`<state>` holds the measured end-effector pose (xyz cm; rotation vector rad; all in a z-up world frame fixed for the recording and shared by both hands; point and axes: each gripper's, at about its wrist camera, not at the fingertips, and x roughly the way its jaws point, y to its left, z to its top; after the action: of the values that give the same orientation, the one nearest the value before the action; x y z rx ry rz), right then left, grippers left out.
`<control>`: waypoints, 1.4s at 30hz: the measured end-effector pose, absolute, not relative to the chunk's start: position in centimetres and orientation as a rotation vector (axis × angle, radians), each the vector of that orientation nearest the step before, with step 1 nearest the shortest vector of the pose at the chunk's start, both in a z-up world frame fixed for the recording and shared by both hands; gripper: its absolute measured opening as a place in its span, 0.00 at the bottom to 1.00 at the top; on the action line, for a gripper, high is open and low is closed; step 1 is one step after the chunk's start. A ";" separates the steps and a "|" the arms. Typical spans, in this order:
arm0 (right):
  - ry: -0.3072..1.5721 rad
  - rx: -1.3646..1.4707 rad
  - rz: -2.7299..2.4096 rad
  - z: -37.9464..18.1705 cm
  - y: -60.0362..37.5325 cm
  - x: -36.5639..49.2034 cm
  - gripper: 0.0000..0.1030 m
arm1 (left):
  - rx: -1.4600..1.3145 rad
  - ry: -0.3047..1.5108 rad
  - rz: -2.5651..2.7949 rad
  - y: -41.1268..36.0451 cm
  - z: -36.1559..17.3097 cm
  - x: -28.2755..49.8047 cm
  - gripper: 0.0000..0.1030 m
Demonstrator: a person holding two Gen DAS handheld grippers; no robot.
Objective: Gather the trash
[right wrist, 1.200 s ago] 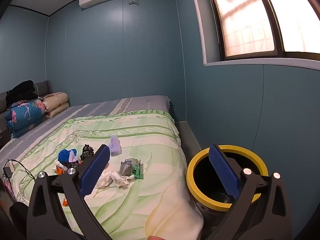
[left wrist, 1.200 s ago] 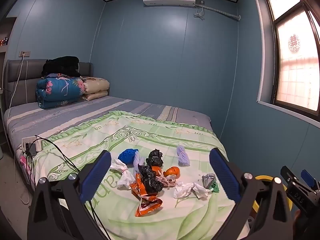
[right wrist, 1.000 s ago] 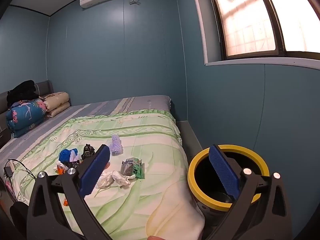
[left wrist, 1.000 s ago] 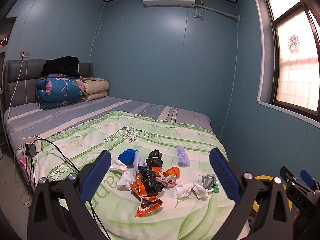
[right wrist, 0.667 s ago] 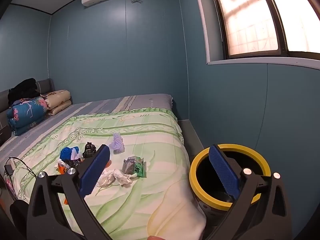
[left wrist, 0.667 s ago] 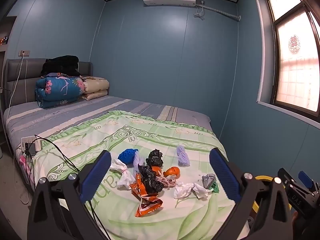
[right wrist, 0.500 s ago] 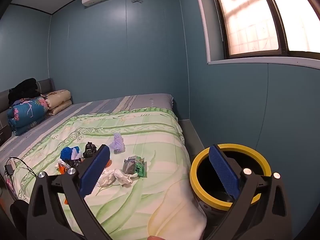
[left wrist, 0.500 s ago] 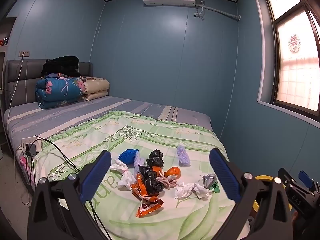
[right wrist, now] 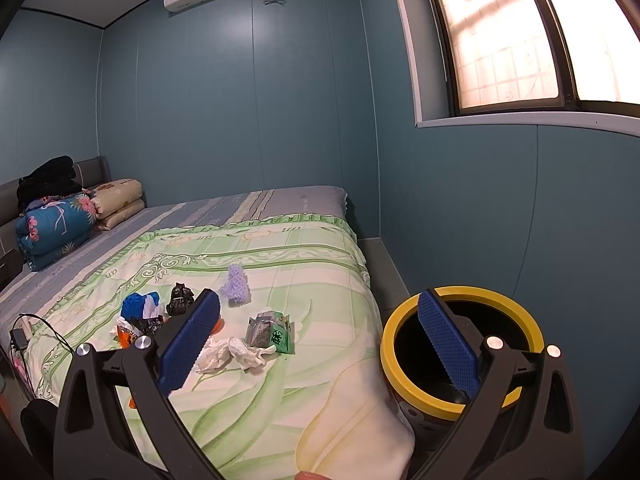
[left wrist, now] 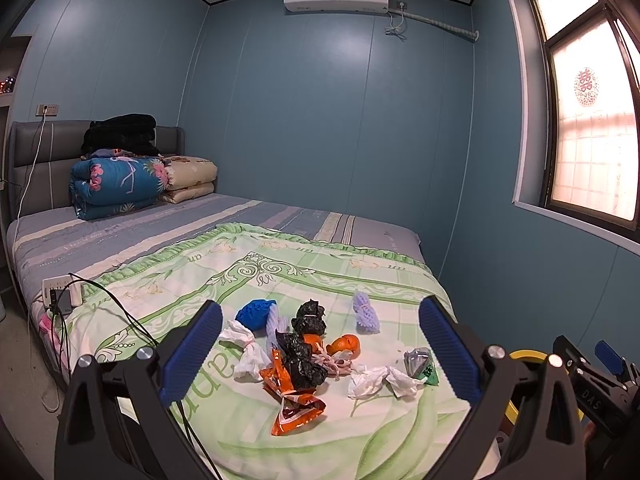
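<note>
The trash [left wrist: 304, 354] lies heaped on the bed [left wrist: 248, 276], untouched over the last second; only our view drifted slightly. We hold both grippers, left [left wrist: 320, 354] and right [right wrist: 320, 344], spread and empty; the bin [right wrist: 460, 360] waits beside the bed.

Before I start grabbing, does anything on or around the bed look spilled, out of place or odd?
Only the litter itself: wrappers, tissues, black bags and orange peel are strewn over the green quilt, led by an orange wrapper and a white tissue. The bin stands upright beside the bed. Both grippers, left and right, are open and empty.
</note>
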<state>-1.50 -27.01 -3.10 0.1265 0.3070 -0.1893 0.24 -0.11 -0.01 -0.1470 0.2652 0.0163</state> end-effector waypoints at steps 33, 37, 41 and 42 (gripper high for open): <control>0.316 0.128 -0.183 -3.2 -27.1 -1.4 0.92 | -0.151 0.276 0.014 -0.1 -0.5 0.3 0.92; 0.315 0.129 -0.183 -3.3 -27.0 -1.4 0.92 | -0.151 0.274 0.014 -0.1 -0.5 0.4 0.92; 0.316 0.130 -0.182 -3.3 -27.0 -1.4 0.92 | -0.151 0.277 0.012 -0.1 -0.6 0.4 0.92; 0.316 0.129 -0.183 -3.3 -27.0 -1.3 0.92 | -0.150 0.277 0.013 -0.1 -0.6 0.4 0.92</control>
<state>-1.35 -27.01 -3.27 0.1289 0.3162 -0.1826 0.39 -0.15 -0.62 -0.1503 0.2770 0.0133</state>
